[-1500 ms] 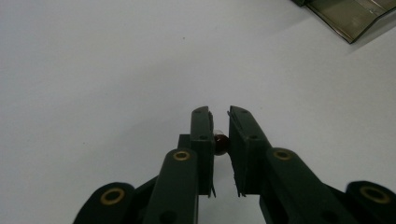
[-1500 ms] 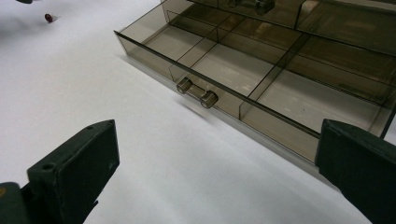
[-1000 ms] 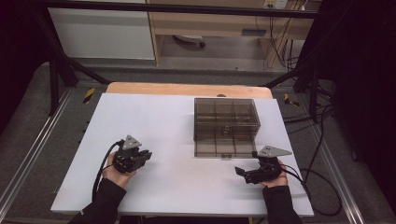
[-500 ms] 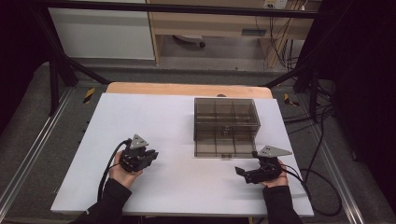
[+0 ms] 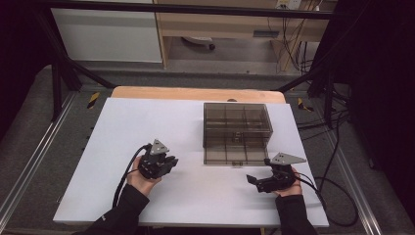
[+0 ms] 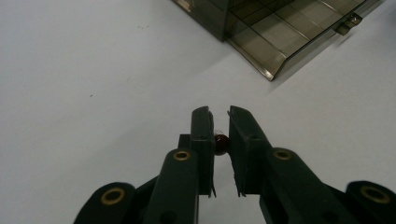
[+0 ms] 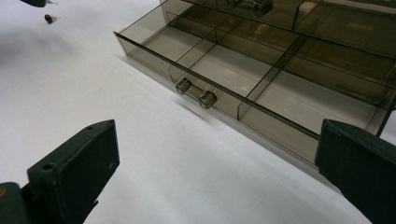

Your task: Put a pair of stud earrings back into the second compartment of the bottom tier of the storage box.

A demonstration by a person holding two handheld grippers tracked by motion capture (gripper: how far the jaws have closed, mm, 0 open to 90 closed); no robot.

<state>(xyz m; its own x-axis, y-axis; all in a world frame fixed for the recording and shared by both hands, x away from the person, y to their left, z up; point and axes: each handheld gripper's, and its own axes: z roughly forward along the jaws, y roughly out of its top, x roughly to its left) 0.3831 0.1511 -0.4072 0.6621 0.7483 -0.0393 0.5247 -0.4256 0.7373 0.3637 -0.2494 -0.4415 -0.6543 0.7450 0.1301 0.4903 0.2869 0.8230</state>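
Left gripper (image 5: 169,163) shifted toward 3 o'clock, nearer the box (image 5: 237,132), jaws clamped on a small bead (image 6: 220,142), right gripper (image 5: 254,180) unmoved, jaws wide.

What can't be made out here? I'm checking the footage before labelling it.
- Small dark red bead: left gripper view, half hidden between the left hand-held gripper jaws; its shape is unclear.
- Smoky transparent plastic drawer box: high view, contents too small to tell.
- Open drawer: right gripper view, right end cut off.
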